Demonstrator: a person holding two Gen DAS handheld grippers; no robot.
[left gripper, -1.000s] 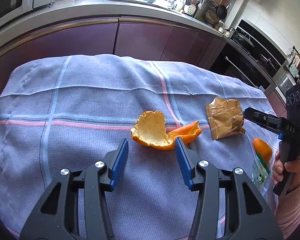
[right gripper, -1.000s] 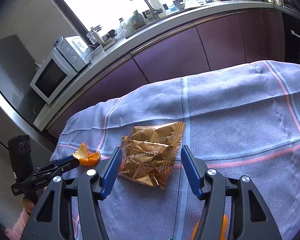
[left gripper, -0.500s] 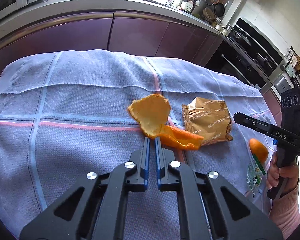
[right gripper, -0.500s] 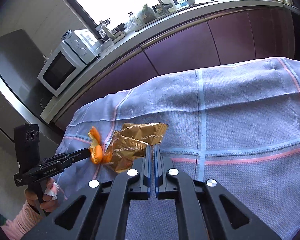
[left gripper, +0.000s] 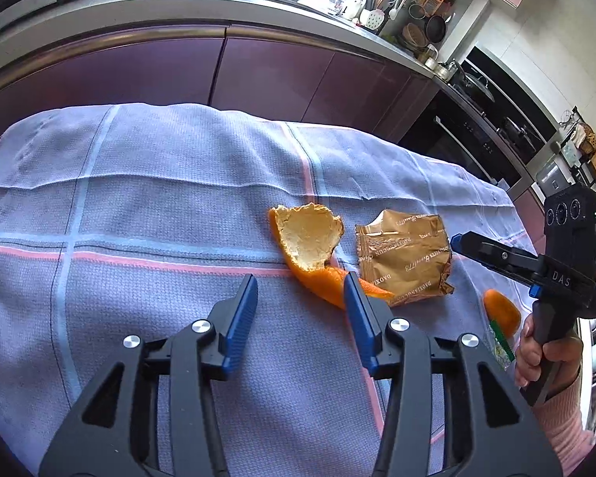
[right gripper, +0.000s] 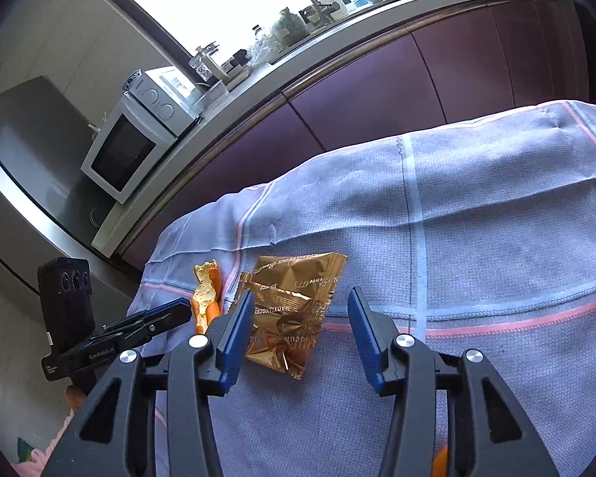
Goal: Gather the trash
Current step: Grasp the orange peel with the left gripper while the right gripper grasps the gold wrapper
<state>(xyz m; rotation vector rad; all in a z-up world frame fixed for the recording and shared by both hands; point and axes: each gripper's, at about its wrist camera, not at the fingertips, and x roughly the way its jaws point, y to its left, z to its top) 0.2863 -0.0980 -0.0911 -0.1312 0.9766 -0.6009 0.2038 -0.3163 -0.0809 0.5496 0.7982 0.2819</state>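
A checked cloth covers the table below the kitchen counter, on which a microwave stands. On the cloth lie a gold wrapper and, touching its left edge, an orange peel, pith upward. The left gripper is released, its jaws spread; the right finger overlaps the peel's lower end. The right gripper is likewise released, its jaws spread either side of the wrapper's near part. A second orange piece lies beside a green scrap near the cloth's right edge.
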